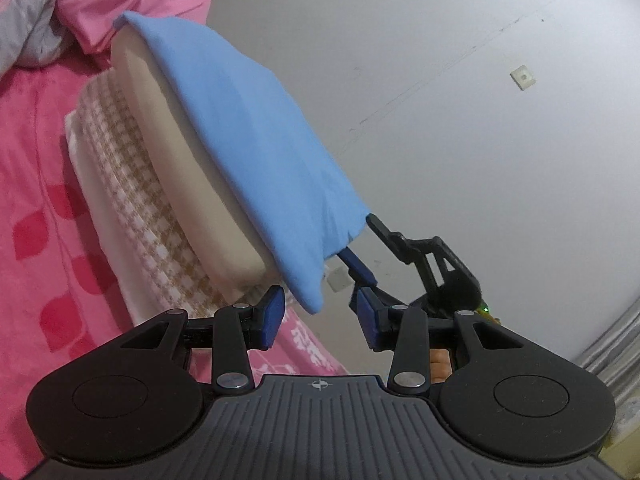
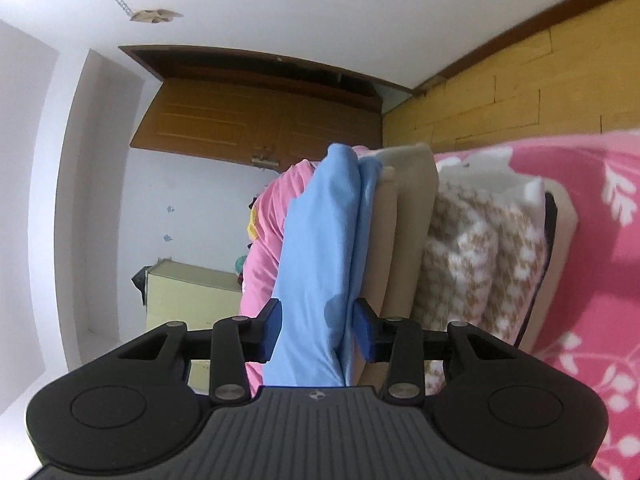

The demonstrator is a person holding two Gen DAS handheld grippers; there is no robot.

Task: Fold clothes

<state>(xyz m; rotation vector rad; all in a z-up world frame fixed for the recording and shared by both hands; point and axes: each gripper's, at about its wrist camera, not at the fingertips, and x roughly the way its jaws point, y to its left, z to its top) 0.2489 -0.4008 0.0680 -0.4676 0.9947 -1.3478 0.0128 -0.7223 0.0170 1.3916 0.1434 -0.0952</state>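
One blue garment (image 1: 256, 152), one beige (image 1: 192, 168), one checked (image 1: 132, 184); two tools (image 1: 320, 316).

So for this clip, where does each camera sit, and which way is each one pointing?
Left wrist: on the left hand-held gripper, open, aimed along the stack of folded clothes toward a white wall; the blue cloth tops the stack, and the right hand-held gripper reaches in at its far corner.
Right wrist: on the right hand-held gripper, looking along the blue cloth between its fingers, toward a wooden door.
Shared: blue cloth, beige cloth, checked cloth, pink bedding.
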